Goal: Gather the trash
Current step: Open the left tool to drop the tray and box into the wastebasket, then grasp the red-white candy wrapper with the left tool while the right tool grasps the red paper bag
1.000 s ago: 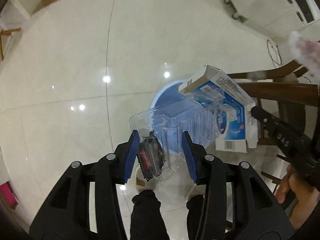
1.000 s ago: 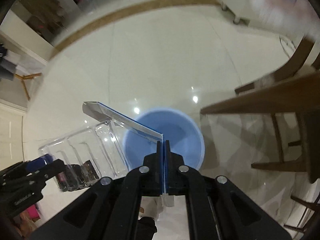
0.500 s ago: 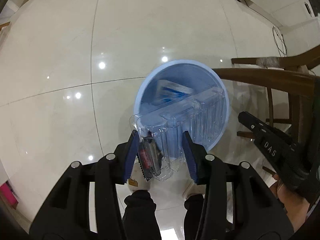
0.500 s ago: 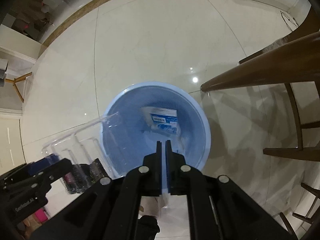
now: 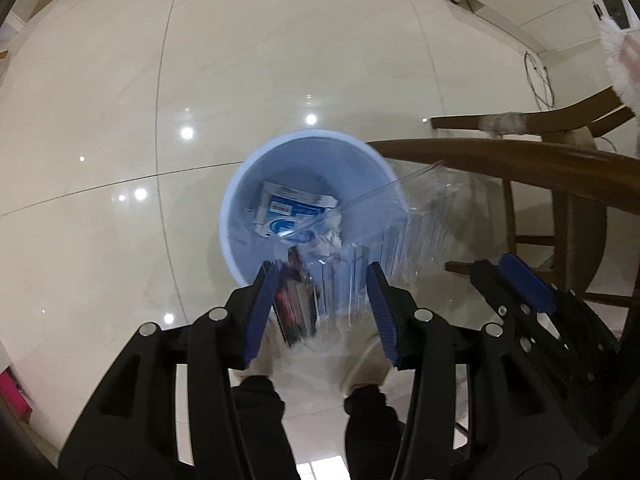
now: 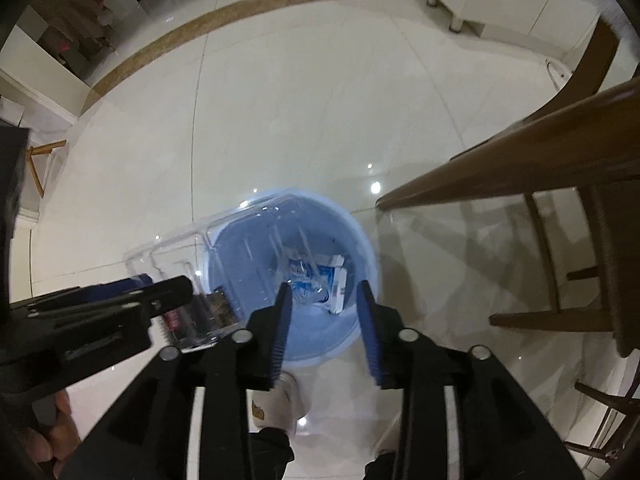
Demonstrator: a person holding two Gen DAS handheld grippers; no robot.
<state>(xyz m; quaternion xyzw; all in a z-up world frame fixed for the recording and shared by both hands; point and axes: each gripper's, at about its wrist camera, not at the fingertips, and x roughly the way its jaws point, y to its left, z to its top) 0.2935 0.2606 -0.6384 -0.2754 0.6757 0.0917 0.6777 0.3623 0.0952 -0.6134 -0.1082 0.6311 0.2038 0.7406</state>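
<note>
One blue-and-white carton (image 5: pixel 294 212) lay at the bottom of the blue bin (image 5: pixel 240 184) on the floor. My left gripper (image 5: pixel 320 280) had its jaws pinching a clear plastic tray (image 5: pixel 360 224) over the bin's rim; my right gripper (image 6: pixel 322 292) hung above it, jaws spread. Beside the bin stood a wooden chair (image 6: pixel 520 152).

Bright ceiling-light glare on glossy floor (image 5: pixel 280 60); fisheye-bent edges, perhaps slight blur.
</note>
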